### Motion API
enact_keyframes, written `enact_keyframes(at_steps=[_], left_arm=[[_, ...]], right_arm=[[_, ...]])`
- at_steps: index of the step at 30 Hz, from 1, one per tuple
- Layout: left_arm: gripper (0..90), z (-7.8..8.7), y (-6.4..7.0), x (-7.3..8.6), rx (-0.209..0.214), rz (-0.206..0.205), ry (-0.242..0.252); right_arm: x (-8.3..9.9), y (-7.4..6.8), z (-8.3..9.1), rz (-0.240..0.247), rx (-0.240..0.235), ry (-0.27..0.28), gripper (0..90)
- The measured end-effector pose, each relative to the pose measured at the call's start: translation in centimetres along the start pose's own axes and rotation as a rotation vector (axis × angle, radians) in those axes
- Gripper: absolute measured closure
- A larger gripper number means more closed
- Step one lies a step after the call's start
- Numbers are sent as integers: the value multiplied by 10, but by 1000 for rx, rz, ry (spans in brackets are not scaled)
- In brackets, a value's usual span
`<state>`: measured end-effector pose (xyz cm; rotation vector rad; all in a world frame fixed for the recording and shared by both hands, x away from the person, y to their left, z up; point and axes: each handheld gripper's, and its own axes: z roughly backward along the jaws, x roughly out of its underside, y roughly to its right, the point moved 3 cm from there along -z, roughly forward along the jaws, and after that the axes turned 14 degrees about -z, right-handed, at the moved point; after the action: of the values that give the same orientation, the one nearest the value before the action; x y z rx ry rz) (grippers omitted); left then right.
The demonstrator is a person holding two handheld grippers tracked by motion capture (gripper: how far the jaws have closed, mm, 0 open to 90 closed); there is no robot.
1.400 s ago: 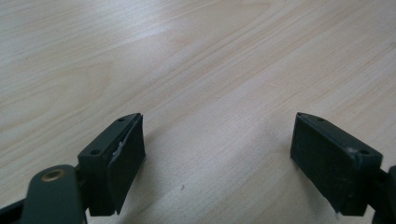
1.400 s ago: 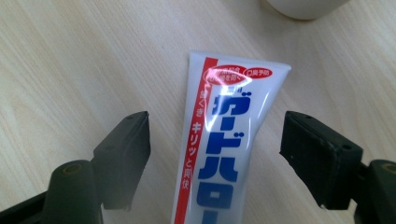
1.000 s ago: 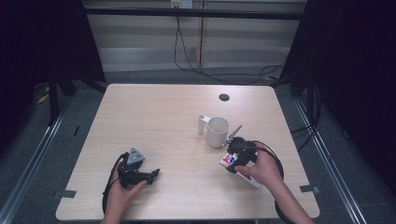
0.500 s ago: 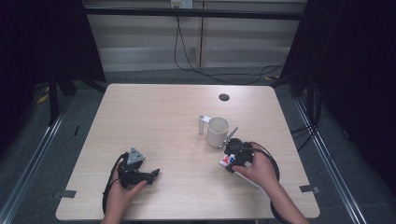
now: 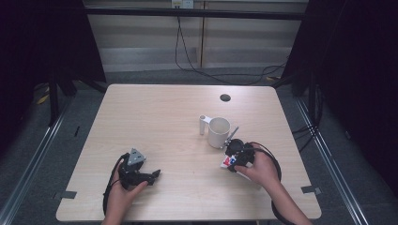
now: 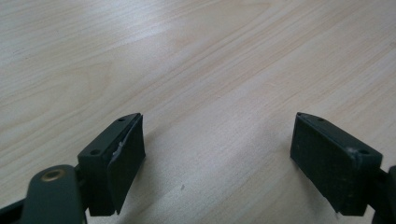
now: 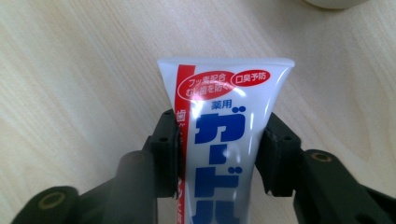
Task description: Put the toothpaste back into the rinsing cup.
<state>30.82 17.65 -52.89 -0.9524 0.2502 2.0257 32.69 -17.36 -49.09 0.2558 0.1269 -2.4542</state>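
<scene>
Item: toothpaste tube (image 7: 224, 140), white with a red stripe down one side and blue lettering. Legible print: a red oval reading フッ素配合 / むし歯を防ぐ, a red-outlined box reading 口臭予防, 薬用 in blue, and large blue katakana beginning ガード; the rest of the wording runs out of view between the jaws. The flat crimped end points away from the camera of the right gripper view.

Location: near the right edge of the table (image 5: 155, 112), toward its near side, just in front of the mug (image 5: 219, 131).

Holder: right gripper (image 7: 219, 154), jaws clamped on the tube from both sides across its width. In the high view the right gripper (image 5: 237, 152) sits under the person's right hand (image 5: 258, 166), with the tube's red, white and blue showing beside it.

Second tool: left gripper (image 6: 217, 149), jaws spread wide apart over bare wood with nothing between them; in the high view the left gripper (image 5: 136, 171) rests near the near left corner of the table.

Other contents: white mug, upright, right of the table's centre; a small white upright piece (image 5: 202, 124) just left of it; a dark round spot (image 5: 225, 97) near the far edge.

Change against the picture a second earlier: the right gripper and tube have drawn closer to the mug's base; the left gripper, mug and white piece lie as before.
</scene>
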Motion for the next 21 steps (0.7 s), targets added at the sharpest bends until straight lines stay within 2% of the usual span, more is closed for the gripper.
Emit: enact_keyframes(at_steps=[4,10,11,12,15,21], left_arm=[[176,0,0,0,0,1,0],[176,0,0,0,0,0,0],[176,0,0,0,0,0,0],[176,0,0,0,0,0,0],[176,0,0,0,0,0,0],[176,0,0,0,0,0,0]], right_arm=[[3,1,8,-15,-14,29,599],[6,3,25,-42,-37,109,622],[6,3,25,-42,-37,109,622],[7,4,30,-58,-47,136,630],[8,5,36,-76,-68,169,641],[9,6,46,-90,-86,233,660]])
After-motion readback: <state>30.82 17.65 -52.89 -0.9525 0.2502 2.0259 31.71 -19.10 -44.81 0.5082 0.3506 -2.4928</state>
